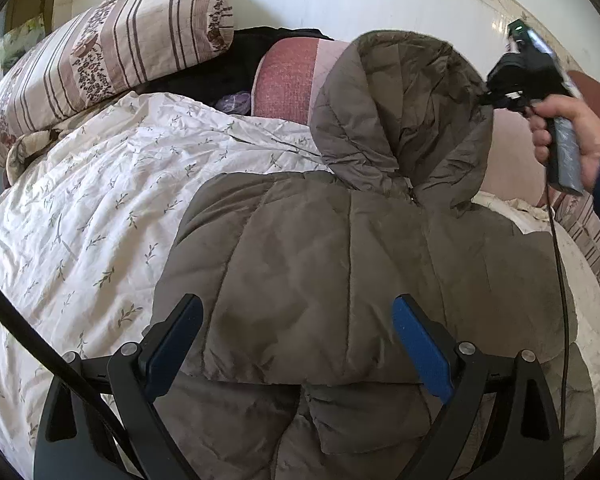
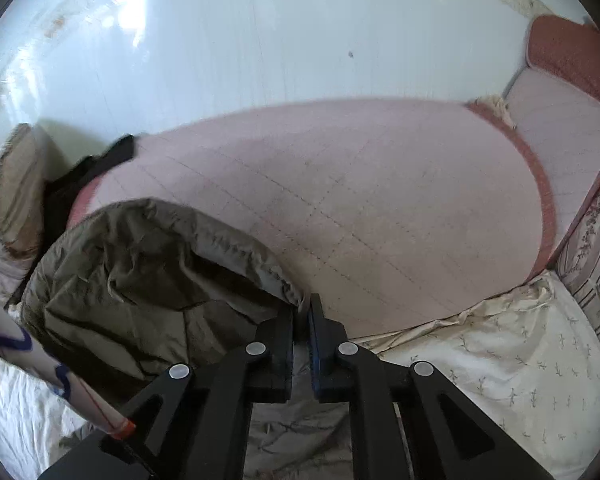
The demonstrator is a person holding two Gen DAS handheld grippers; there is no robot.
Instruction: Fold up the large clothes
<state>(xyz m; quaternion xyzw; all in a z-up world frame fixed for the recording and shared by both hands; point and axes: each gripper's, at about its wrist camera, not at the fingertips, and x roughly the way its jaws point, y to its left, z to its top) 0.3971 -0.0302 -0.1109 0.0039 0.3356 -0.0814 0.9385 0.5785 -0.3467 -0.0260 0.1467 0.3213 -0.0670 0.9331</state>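
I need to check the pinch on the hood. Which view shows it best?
The right wrist view: the right tongs close on the hood rim. The left wrist view shows the whole hood lifted, the pinch itself tiny.

A: Text check, both wrist views. Any legible lettering, brand, number or sign?

B: None. The striped pillow point(image 1: 100, 52) carries floral bands only, no words. The white quilt point(image 1: 80, 220) has a leaf-sprig print, no characters

A: Blue marks at the left edge of the right wrist view?

B: Wavy blue lines on a pale cylinder point(image 2: 52, 368); not readable as letters
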